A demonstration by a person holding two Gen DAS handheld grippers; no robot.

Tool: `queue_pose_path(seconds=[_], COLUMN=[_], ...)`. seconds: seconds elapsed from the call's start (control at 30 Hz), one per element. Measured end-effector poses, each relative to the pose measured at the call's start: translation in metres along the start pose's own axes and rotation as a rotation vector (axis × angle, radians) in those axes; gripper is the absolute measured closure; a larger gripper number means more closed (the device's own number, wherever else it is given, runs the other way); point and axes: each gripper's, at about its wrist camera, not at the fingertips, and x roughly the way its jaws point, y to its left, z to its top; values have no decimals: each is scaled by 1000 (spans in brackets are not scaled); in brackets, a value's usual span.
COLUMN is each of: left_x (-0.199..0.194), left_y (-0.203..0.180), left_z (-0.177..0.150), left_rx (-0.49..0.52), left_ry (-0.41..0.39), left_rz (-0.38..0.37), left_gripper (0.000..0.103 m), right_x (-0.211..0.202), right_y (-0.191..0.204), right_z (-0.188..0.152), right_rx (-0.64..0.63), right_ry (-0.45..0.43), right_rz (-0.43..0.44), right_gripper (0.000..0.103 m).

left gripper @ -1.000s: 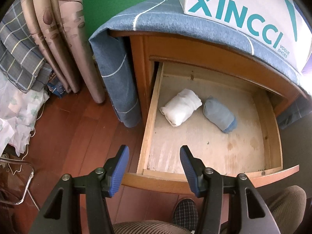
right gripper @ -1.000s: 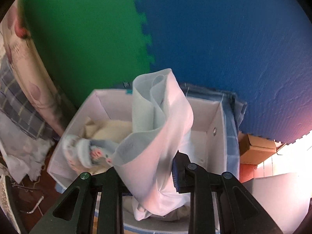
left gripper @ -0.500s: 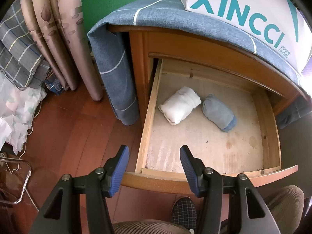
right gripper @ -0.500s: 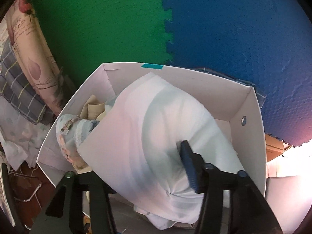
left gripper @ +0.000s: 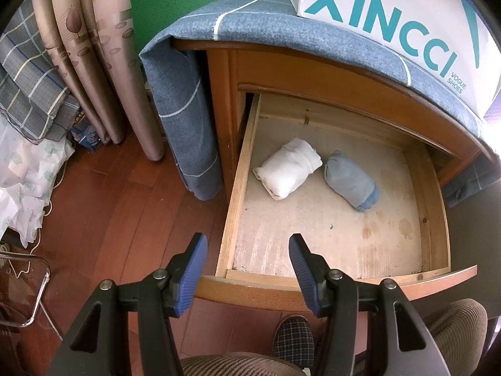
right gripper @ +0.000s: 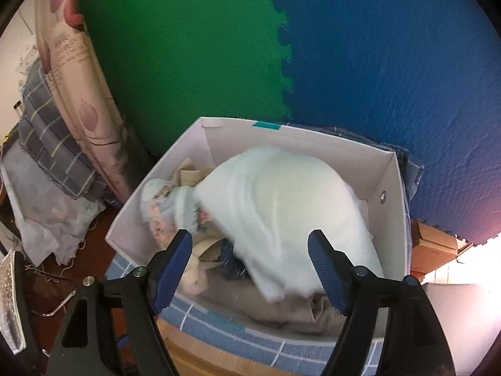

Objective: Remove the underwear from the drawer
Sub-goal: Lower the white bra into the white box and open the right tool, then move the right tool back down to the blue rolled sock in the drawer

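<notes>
white roll (left gripper: 289, 169) long axis near-left to far-right, in drawer (left gripper: 241, 169) | left claw (left gripper: 247, 250) released | right claw (right gripper: 250, 250) opening, white cloth (right gripper: 291, 200) loose in box (right gripper: 388, 181) | wood floor (left gripper: 119, 213)

The white garment (right gripper: 291, 213) in the shoe box (right gripper: 388, 188) is smeared with motion blur, its folds unreadable; it covers most of what lies beneath; the patterned bundle (right gripper: 166, 206) beside it is blurred too; the box's lettered side (left gripper: 391, 25) runs off the top edge; the drawer's (left gripper: 238, 185) back recess sits hidden under the cabinet front.
</notes>
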Motion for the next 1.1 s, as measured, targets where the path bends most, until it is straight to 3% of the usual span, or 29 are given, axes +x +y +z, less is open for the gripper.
queue_pose_path(seconds=[0.2, 0.53, 0.77, 1.1], left_x=[-1, -2, -4, -5], left_y=[0, 0, 3, 13], left_z=[-1, -2, -2, -2], left_rx=[0, -14, -27, -76], left_ry=[-4, -12, -14, -13], left_rz=[3, 5, 8, -13], left_gripper=[47, 47, 47, 47], right_x=[-32, -54, -31, 33], right_y=[13, 37, 44, 42], right_z=[-21, -94, -142, -188], right_rx=[-35, -141, -239, -268], right_ry=[-23, 15, 107, 260], right_rz=[56, 137, 113, 135], right_gripper=[29, 25, 25, 25])
